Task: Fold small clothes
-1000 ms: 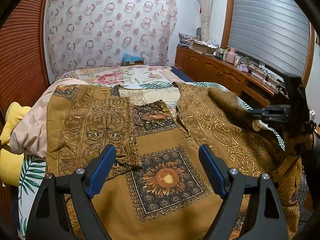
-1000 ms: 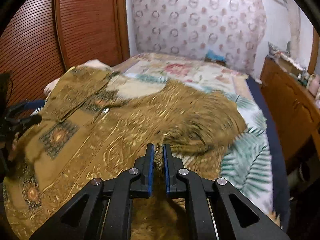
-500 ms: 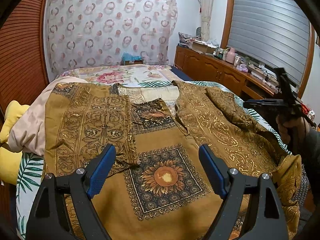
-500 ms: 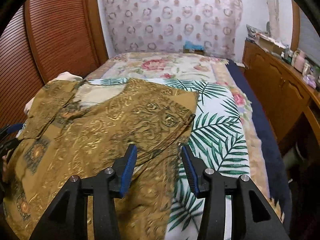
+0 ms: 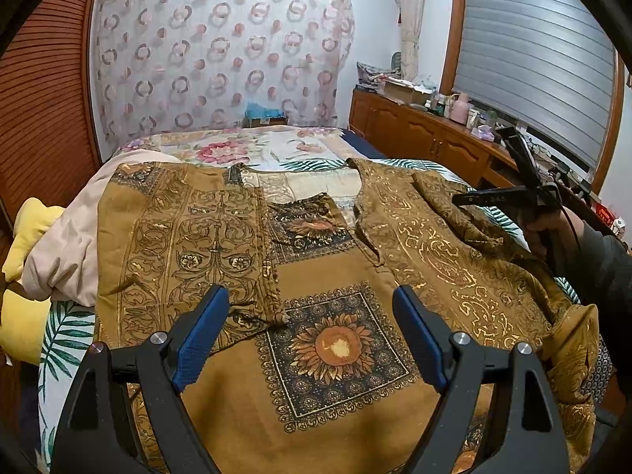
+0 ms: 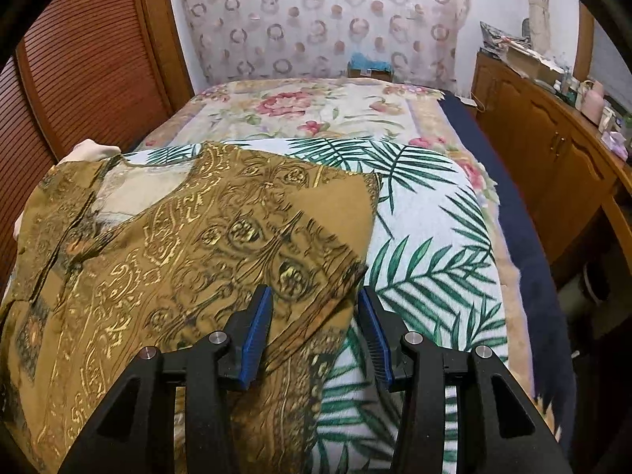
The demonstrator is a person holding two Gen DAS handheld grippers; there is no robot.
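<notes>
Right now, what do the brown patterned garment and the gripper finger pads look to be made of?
The brown patterned garment: thin woven cloth, probably cotton or a blend, matte with shiny gold print; it creases and drapes softly. The finger pads on the right gripper: blue ribbed rubber or plastic, fine grooves showing, on matte black plastic arms.

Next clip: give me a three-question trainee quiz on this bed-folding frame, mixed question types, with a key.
1. True or false: the left gripper is clamped on the brown patterned garment.
2. Multiple choice: the left sleeve of the garment is A) folded in over the body, B) hanging off the bed, C) held in a gripper.
3. Fill in: under the garment's right edge, the right wrist view shows a sheet printed with green ______.

Key: 1 false, its jaws are wide apart above the cloth; 2 A; 3 palm leaves. The right gripper is open too.
</notes>
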